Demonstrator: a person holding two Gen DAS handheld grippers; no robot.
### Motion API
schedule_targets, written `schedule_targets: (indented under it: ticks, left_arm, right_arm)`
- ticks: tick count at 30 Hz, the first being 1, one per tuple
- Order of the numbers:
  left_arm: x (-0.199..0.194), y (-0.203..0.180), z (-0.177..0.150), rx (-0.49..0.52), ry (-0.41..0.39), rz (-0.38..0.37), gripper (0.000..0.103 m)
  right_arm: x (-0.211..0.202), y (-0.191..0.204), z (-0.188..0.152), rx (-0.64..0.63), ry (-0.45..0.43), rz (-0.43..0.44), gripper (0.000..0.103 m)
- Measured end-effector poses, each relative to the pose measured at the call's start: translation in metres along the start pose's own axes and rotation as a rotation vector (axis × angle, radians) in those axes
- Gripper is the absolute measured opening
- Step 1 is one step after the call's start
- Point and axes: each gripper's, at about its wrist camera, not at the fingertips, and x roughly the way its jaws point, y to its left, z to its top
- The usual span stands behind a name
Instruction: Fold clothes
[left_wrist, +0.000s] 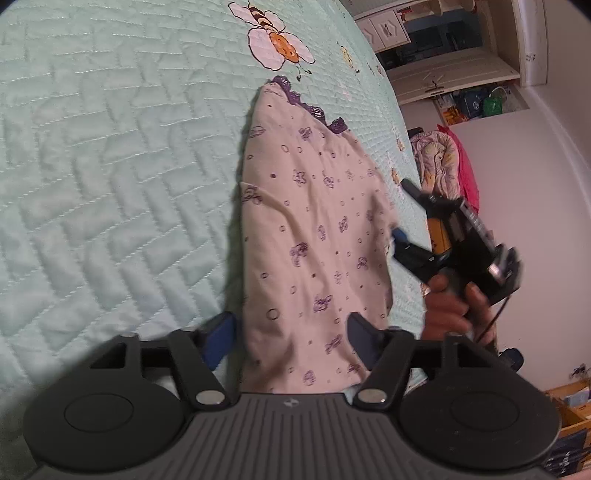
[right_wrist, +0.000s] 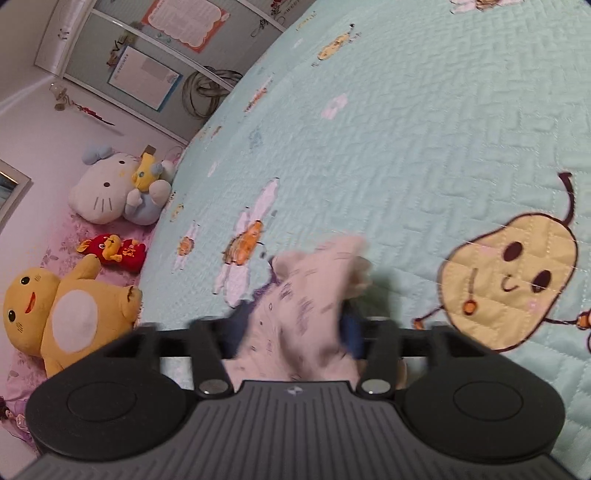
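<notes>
Garment (left_wrist: 314, 229): pale cloth, purple flower print, purple lace trim at the far end. It lies on the quilt (left_wrist: 110, 166), a mint bedspread with bee and pear appliqués. In the left wrist view it forms one long narrow strip running away from the camera, so it looks folded lengthwise at least once; edges are uneven and a crease runs down the middle.

Left gripper (left_wrist: 291, 332): jaws spread wide, one blue pad on each side of the near end of the strip. Pads do not press the cloth; the grip is released, with the cloth lying between them.

Right gripper (right_wrist: 291, 332): jaws apart in its own view, cloth bunched and blurred between them. The right pad sits close against the fabric, but no pinch is visible; judged let go. In the left wrist view the same tool (left_wrist: 413, 236) shows at the strip's right edge, held by a hand (left_wrist: 450, 306), its fingers parted.

Progress, as a judgement: lengthwise fold laid down and dropped. Still to do: smooth the strip, then fold it crosswise, lace end toward the near end or the reverse, into a compact packet. No other clothes are visible on the quilt.

Background: plush toys (right_wrist: 74, 314) beside the bed, shelves at the wall.
</notes>
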Motion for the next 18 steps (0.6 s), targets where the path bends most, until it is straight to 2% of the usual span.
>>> schedule_targets:
  ticks: [4, 7, 8, 9, 10, 11, 13, 18]
  left_arm:
    - [0.006, 0.001, 0.001, -0.041, -0.017, -0.026, 0.076]
    - [0.015, -0.003, 0.003, -0.051, -0.011, -0.02, 0.071]
    - [0.021, -0.008, 0.005, -0.038, 0.001, -0.02, 0.063]
    - [0.027, -0.012, 0.005, -0.028, 0.021, -0.019, 0.047]
    - [0.033, -0.015, 0.005, -0.021, 0.03, -0.001, 0.035]
    - [0.035, -0.018, 0.003, -0.009, 0.022, 0.031, 0.011]
    - [0.032, -0.022, 0.002, 0.015, 0.0, 0.041, 0.007]
    - [0.0, -0.037, 0.006, 0.091, -0.069, 0.002, 0.005]
  right_arm:
    - [0.006, -0.019, -0.007, 0.024, 0.031, 0.036, 0.067]
    - [0.02, -0.028, -0.013, 0.044, 0.047, 0.049, 0.068]
    - [0.024, -0.03, -0.014, 0.05, 0.037, 0.065, 0.068]
    - [0.027, -0.031, -0.014, 0.055, 0.029, 0.079, 0.068]
    - [0.031, -0.028, -0.014, 0.052, 0.039, 0.072, 0.062]
    - [0.034, -0.026, -0.013, 0.048, 0.049, 0.065, 0.043]
    - [0.041, -0.021, -0.012, 0.04, 0.068, 0.051, 0.018]
    - [0.02, -0.002, -0.017, -0.02, 0.034, 0.067, 0.016]
